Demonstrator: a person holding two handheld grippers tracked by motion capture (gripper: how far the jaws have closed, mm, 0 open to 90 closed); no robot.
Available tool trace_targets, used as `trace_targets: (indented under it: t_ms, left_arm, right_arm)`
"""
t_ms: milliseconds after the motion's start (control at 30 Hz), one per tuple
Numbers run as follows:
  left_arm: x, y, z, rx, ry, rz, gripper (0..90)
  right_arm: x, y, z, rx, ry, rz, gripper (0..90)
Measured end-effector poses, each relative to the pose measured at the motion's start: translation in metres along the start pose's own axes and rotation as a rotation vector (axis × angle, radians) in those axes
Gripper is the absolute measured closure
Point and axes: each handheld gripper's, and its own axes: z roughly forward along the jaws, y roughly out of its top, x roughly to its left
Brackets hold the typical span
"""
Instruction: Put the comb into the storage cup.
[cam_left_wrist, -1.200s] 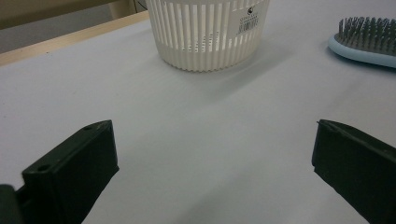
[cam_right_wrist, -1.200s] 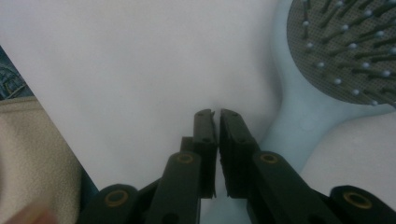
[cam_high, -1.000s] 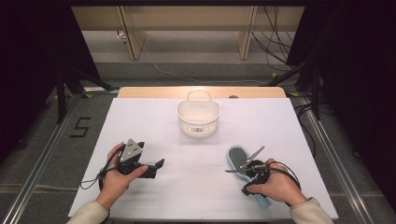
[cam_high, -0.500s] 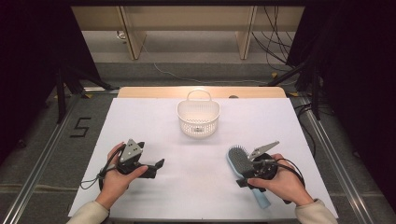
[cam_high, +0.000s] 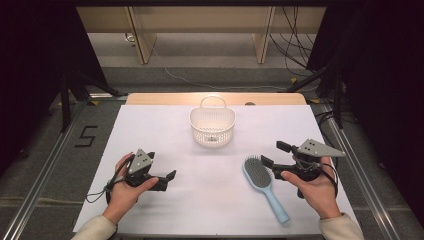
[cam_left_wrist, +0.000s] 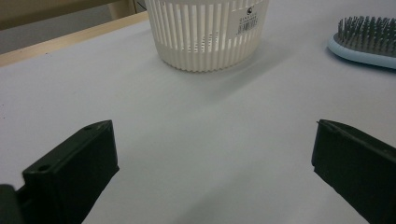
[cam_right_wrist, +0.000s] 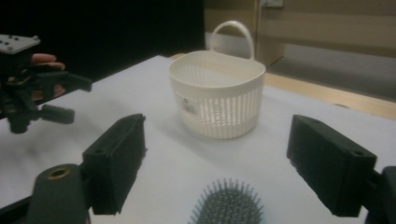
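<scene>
The hairbrush (cam_high: 264, 186) lies flat on the white tabletop (cam_high: 210, 200), in front of and to the right of the basket (cam_high: 212, 126), its long axis running from the bristled head near the basket to the slim handle pointing back toward the person. The right tool (cam_high: 270, 154) hangs just beside the head, seemingly a little above it; its jaws have just been opening, nothing between them. The left tool (cam_high: 167, 181), jaws apart and empty, sits well left of the basket. The brush is smooth pale-blue plastic with grey bristles; the basket is slotted white plastic with a loop handle.

The right gripper (cam_high: 274, 154), raised, has just been opening its fingers, nothing between them; the left gripper (cam_high: 171, 178) rests low, fingers apart.
</scene>
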Motion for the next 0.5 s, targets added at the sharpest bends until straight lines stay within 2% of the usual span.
trace_targets:
  t_ms: [67,300,500]
  left_arm:
    - [0.0,0.0002,0.0001,-0.001,-0.001,0.001,0.0]
    - [-0.0001,-0.0002,0.0005,0.0,-0.003,-0.003,0.0]
    - [-0.0004,-0.0001,0.0012,0.001,-0.005,-0.001,0.0]
  right_arm:
    - [-0.0022,-0.0004,-0.001,-0.014,-0.022,-0.001,15.9]
    - [-0.0071,-0.0014,-0.0033,-0.049,-0.081,0.004,12.0]
    - [-0.0086,-0.0007,-0.0032,-0.024,-0.099,0.003,10.1]
